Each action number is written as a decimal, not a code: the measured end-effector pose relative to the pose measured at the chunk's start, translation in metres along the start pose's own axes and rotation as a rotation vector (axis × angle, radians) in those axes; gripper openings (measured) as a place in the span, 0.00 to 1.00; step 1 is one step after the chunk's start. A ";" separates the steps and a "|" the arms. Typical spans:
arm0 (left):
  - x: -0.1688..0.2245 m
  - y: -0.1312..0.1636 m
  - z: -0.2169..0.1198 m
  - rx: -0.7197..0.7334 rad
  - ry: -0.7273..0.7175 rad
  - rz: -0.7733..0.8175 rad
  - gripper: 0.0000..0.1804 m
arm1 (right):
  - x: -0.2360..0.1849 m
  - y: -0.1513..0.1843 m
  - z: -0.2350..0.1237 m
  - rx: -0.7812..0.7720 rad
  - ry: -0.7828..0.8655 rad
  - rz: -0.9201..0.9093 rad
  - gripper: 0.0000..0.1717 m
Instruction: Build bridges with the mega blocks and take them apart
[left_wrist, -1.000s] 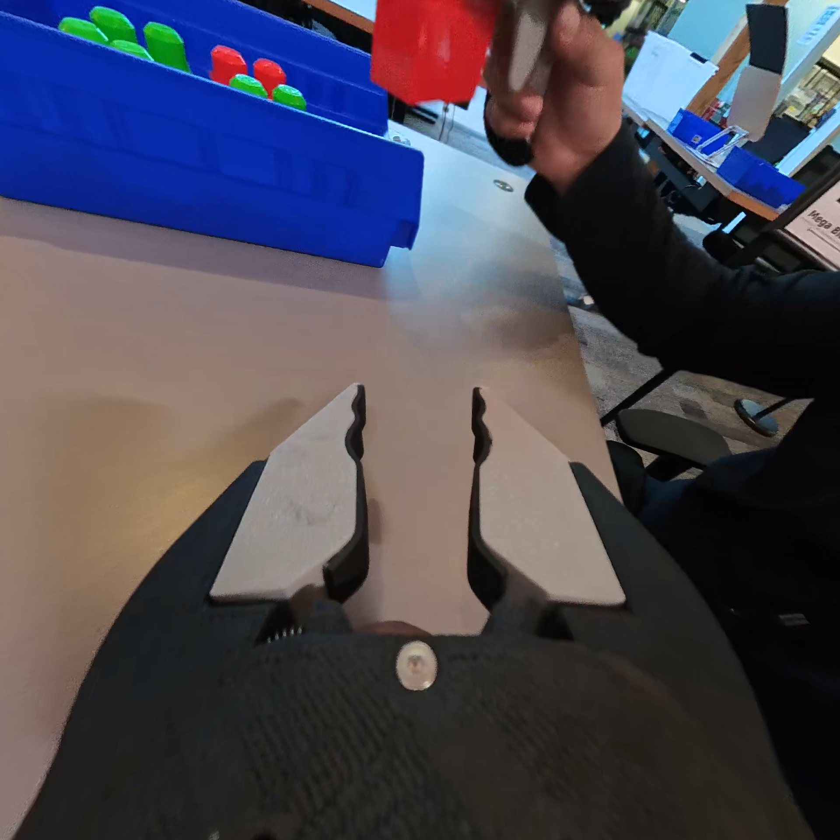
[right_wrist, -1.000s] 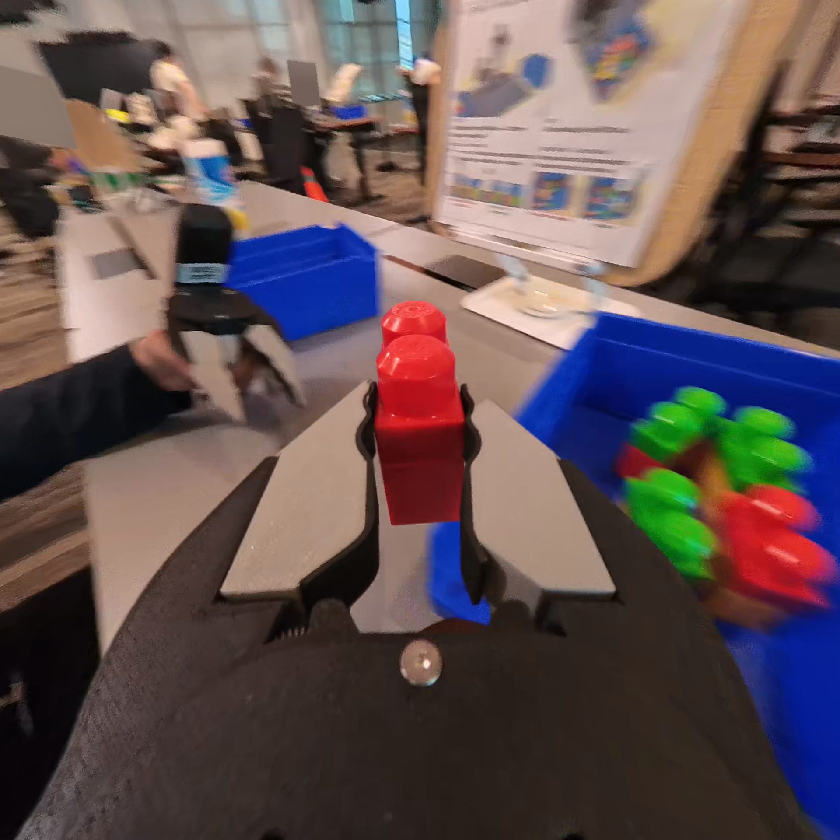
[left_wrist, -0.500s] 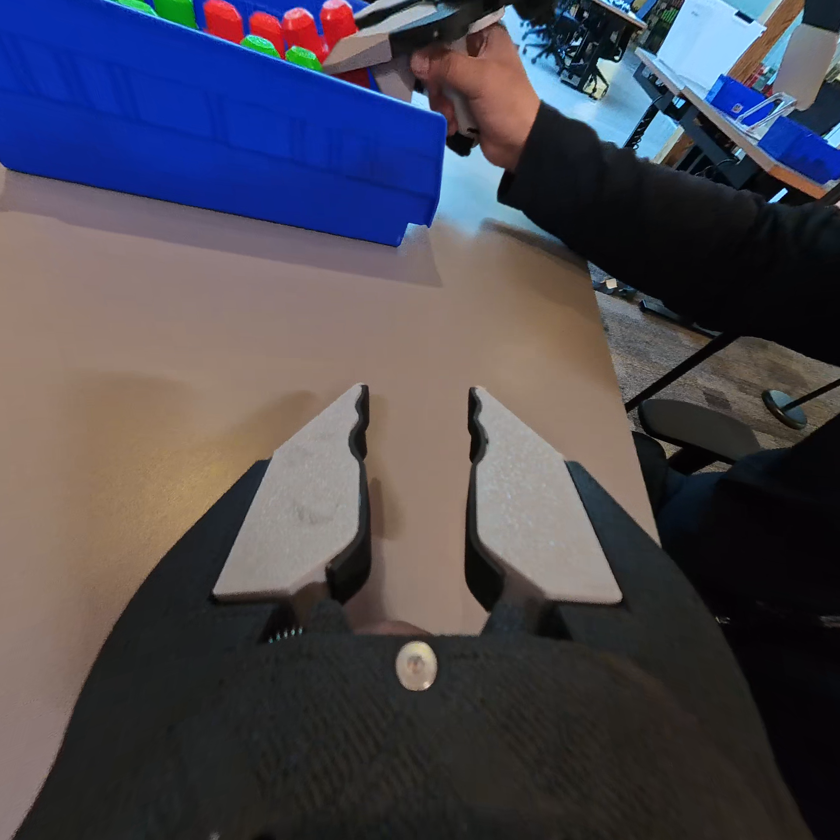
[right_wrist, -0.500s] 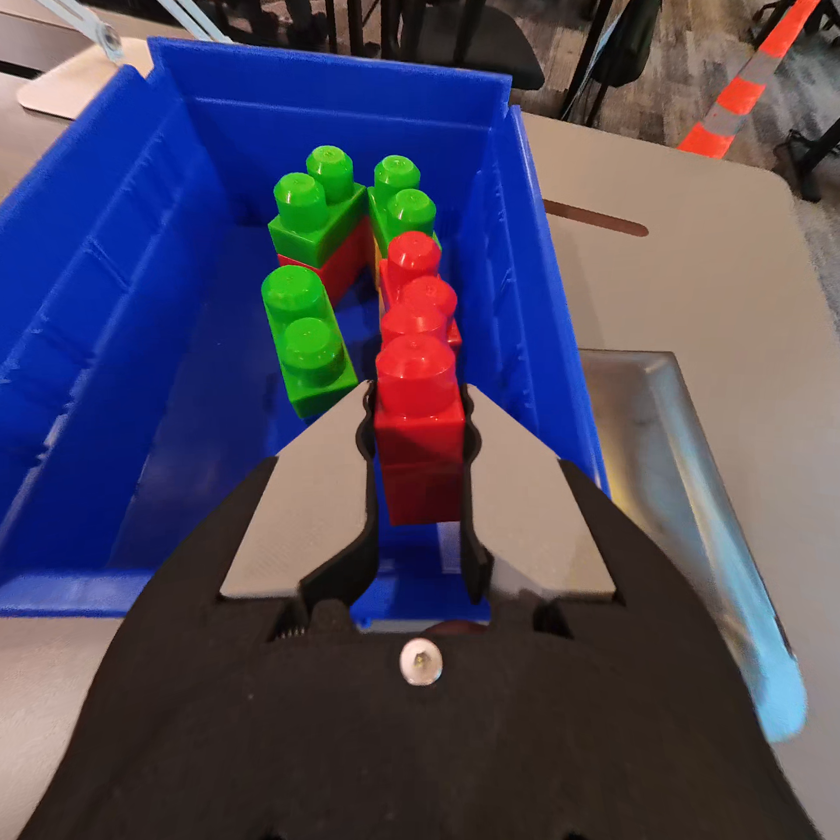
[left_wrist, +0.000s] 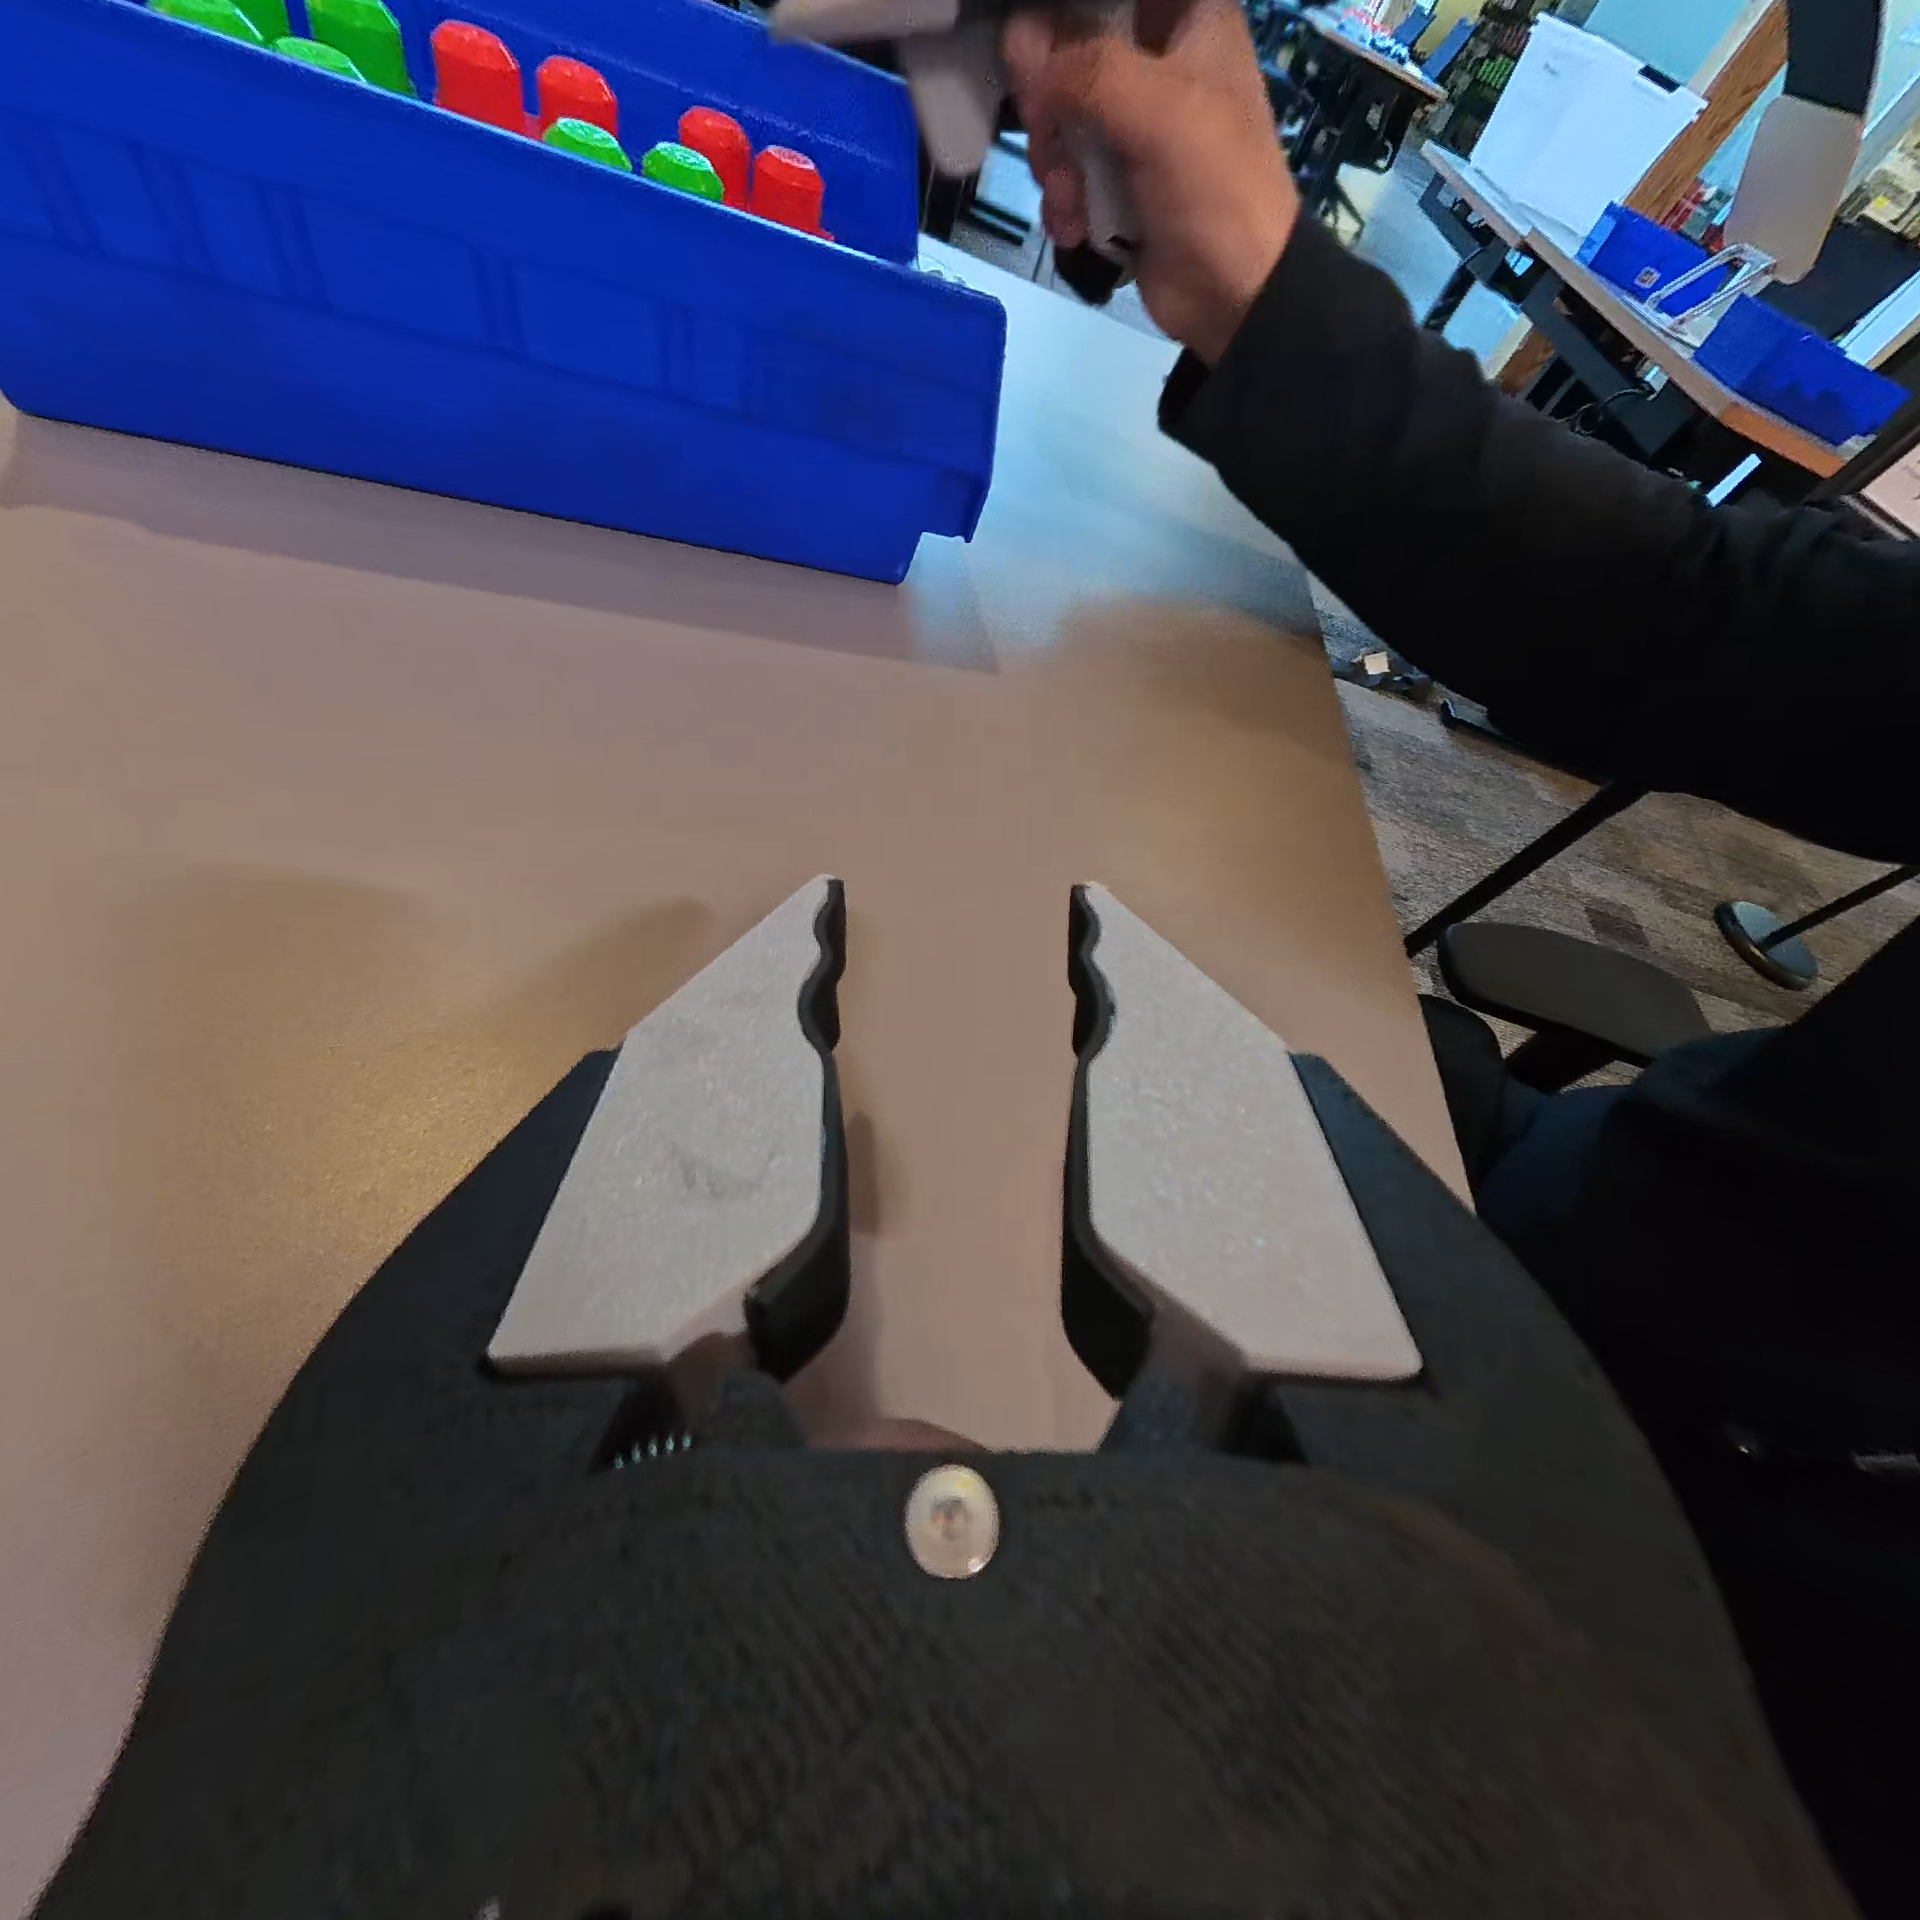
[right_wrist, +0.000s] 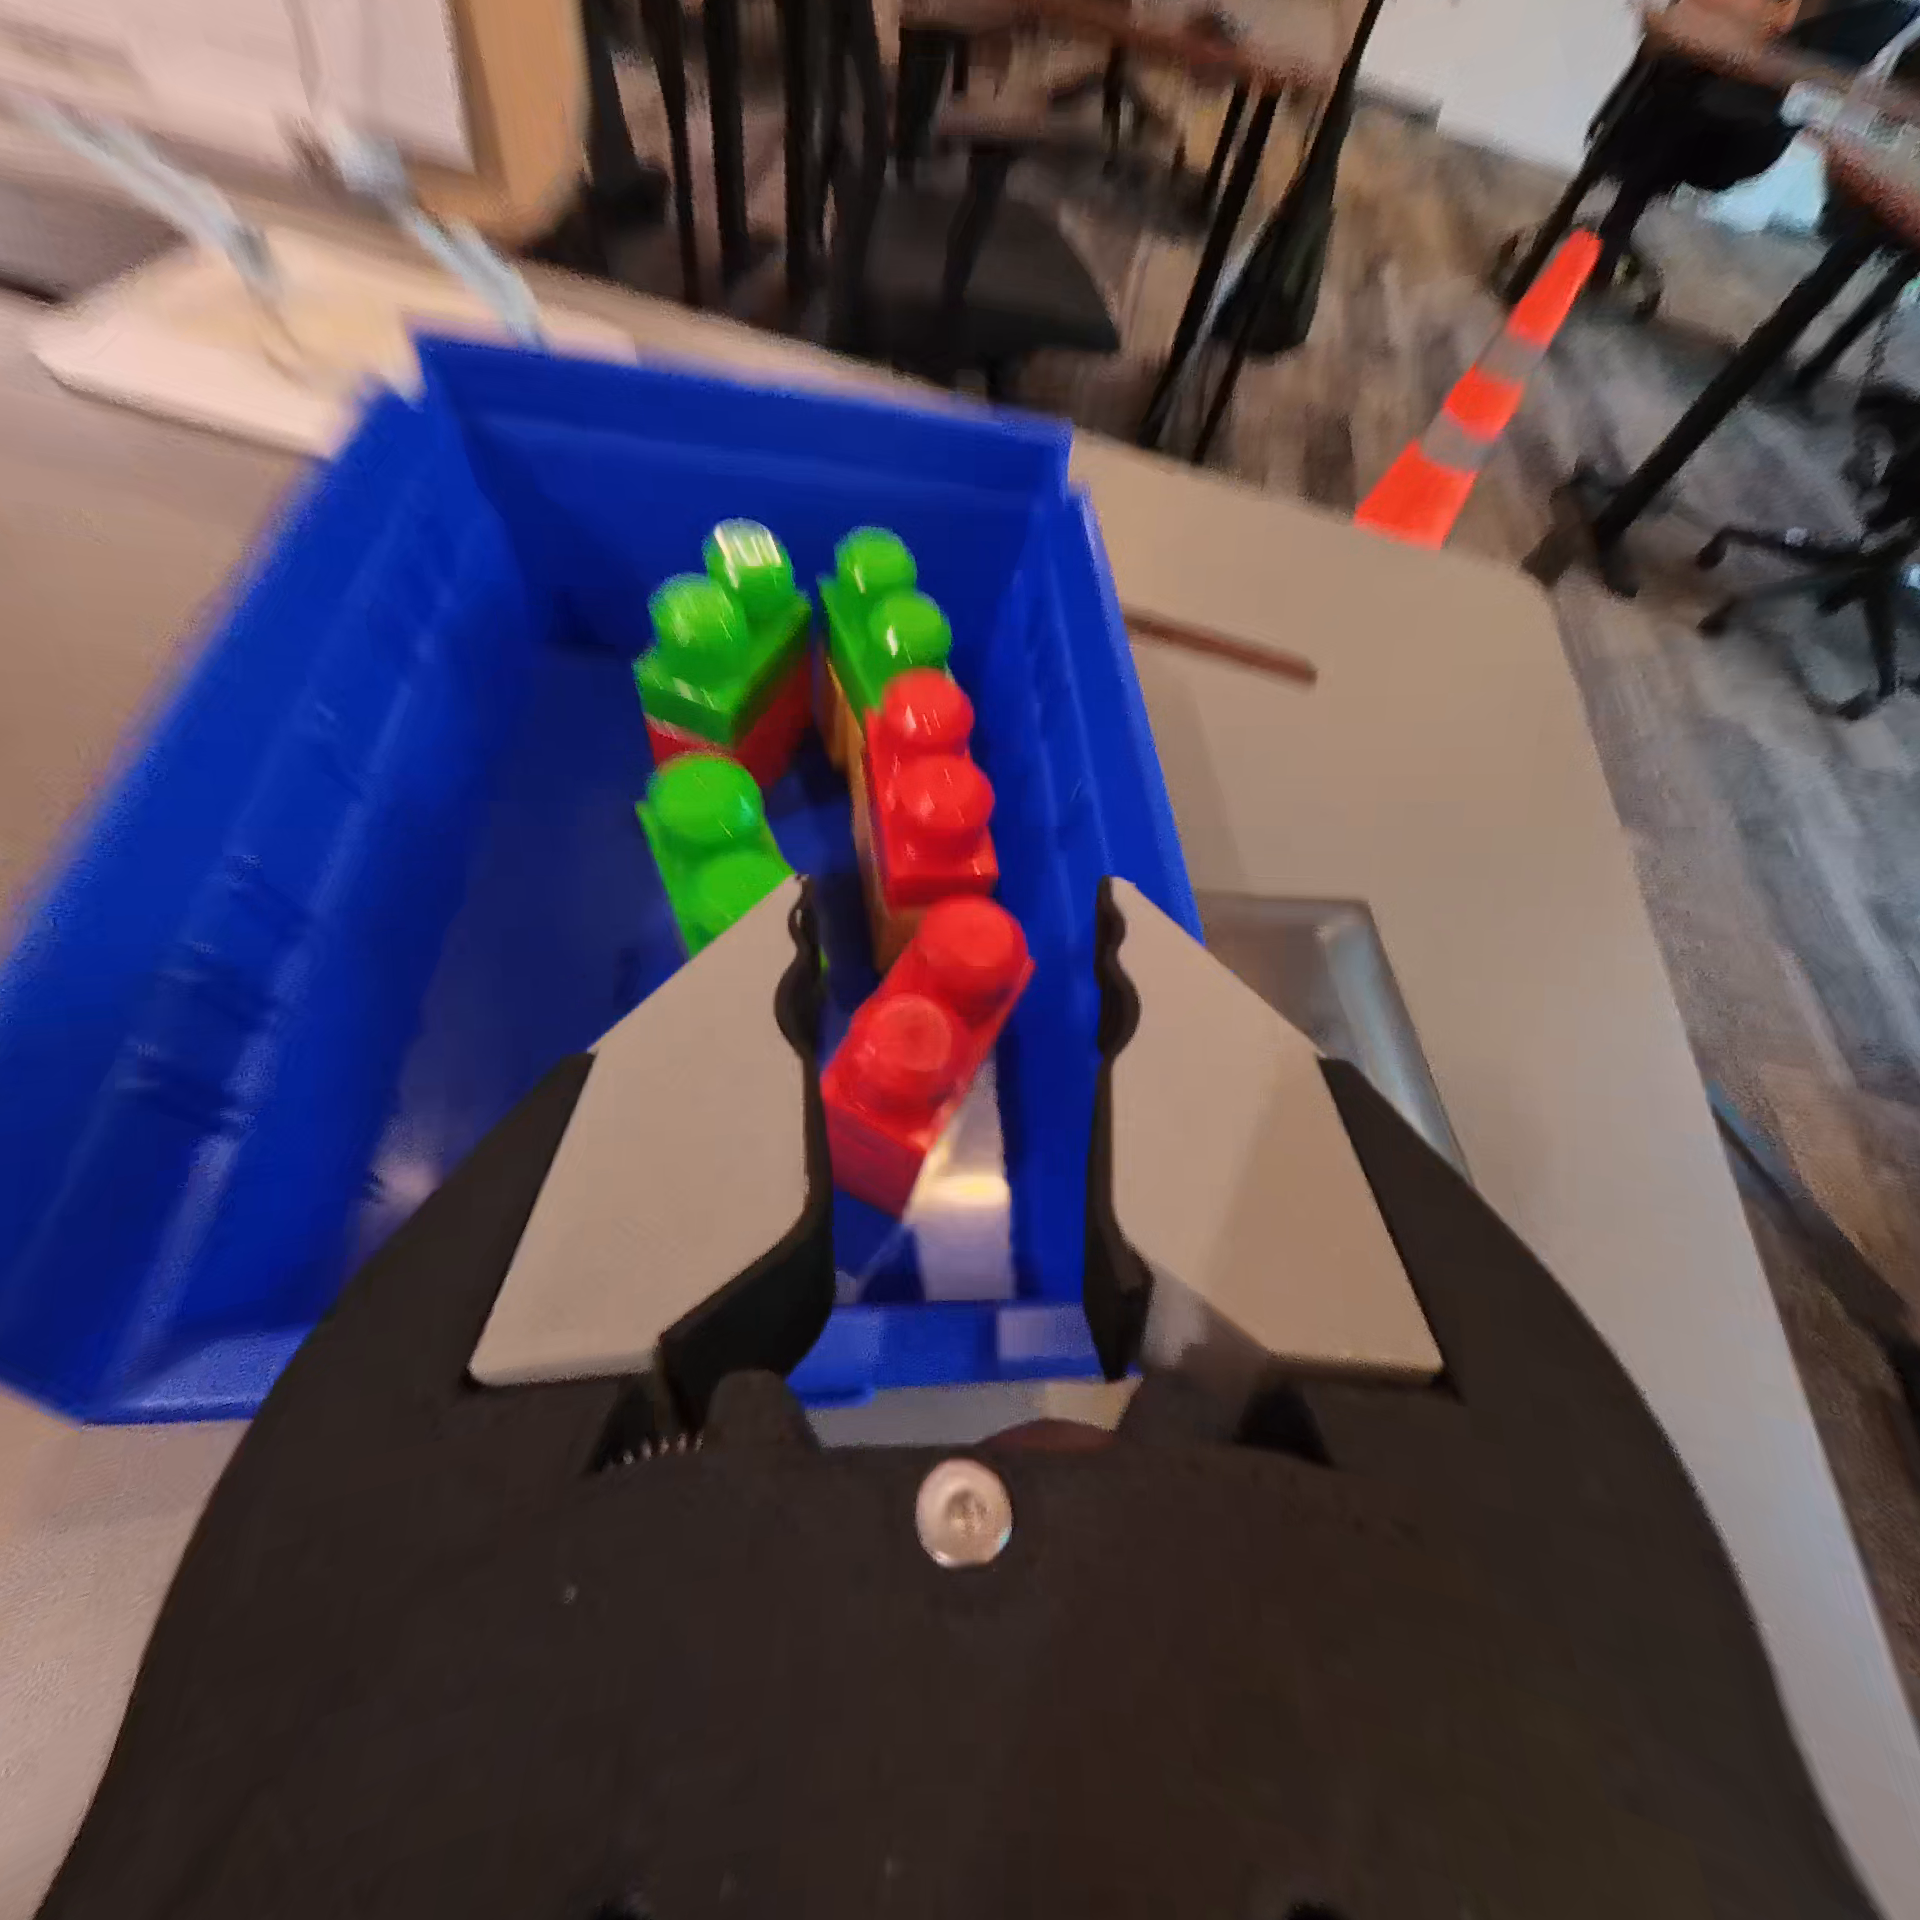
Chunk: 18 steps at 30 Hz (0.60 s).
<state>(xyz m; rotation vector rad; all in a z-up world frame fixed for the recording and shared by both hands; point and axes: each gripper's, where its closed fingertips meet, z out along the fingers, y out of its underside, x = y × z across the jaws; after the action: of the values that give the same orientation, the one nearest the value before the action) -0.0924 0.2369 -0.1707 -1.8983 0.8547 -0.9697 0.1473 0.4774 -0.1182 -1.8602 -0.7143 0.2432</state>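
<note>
Lying tilted, red block (right_wrist: 928, 1042) studs up, long axis diagonal

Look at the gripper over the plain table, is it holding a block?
No, the left gripper stands open over the bare table, with nothing between its fingers.

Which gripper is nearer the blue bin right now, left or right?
Right. The right gripper hangs over the blue bin, jaws open above a tilted red block. The left gripper sits back over bare table, short of the bin.
</note>
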 end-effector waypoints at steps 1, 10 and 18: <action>0.000 0.000 0.000 -0.001 -0.001 -0.001 0.23 | -0.010 -0.018 -0.012 0.079 -0.032 0.020 0.30; -0.004 0.000 -0.001 -0.002 -0.028 0.012 0.24 | -0.245 -0.080 -0.046 0.315 -0.615 -0.002 0.24; -0.019 -0.003 -0.007 0.032 -0.090 0.001 0.24 | -0.314 -0.034 0.054 0.130 -0.613 -0.074 0.28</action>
<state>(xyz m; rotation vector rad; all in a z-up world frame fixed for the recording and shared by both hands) -0.1066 0.2511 -0.1713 -1.8999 0.7827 -0.8853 -0.1423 0.3458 -0.1603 -1.6320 -1.1480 0.8125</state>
